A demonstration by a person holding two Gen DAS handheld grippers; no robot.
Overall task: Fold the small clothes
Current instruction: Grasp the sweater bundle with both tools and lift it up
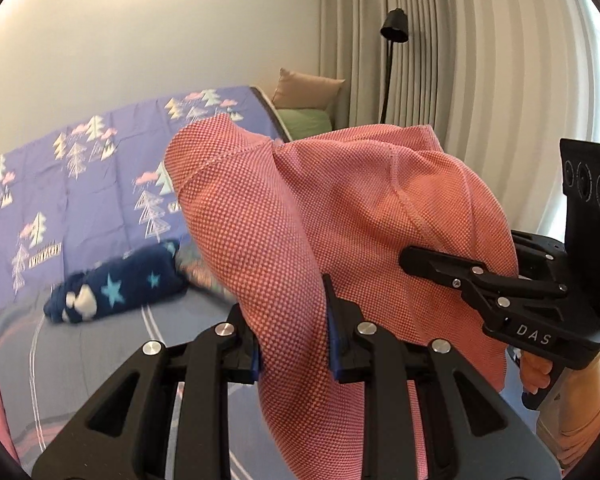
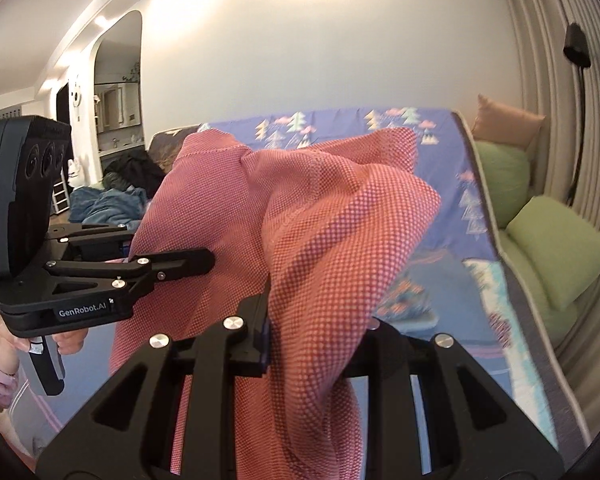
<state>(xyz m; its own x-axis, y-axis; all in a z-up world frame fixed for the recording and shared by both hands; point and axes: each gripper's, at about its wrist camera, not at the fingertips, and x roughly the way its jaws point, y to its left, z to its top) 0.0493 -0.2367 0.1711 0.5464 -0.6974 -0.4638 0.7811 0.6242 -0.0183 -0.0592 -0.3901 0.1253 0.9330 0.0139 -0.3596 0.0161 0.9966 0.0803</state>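
Note:
A pink-red woven garment (image 1: 320,220) hangs in the air above the bed, held by both grippers. My left gripper (image 1: 294,344) is shut on a bunch of its cloth, which spills over and below the fingers. In the left wrist view, the right gripper (image 1: 416,258) comes in from the right and its fingers press into the same garment. In the right wrist view the garment (image 2: 300,232) fills the middle, and my right gripper (image 2: 316,332) is shut on it, the right finger hidden under cloth. The left gripper (image 2: 204,260) grips the garment's left side there.
The bed carries a purple sheet with tree prints (image 1: 100,168). A rolled dark blue star-print garment (image 1: 116,288) lies on it. Green and tan cushions (image 2: 540,232) sit beside the bed, by the curtains and a black floor lamp (image 1: 394,28). A blue heap (image 2: 108,204) lies far left.

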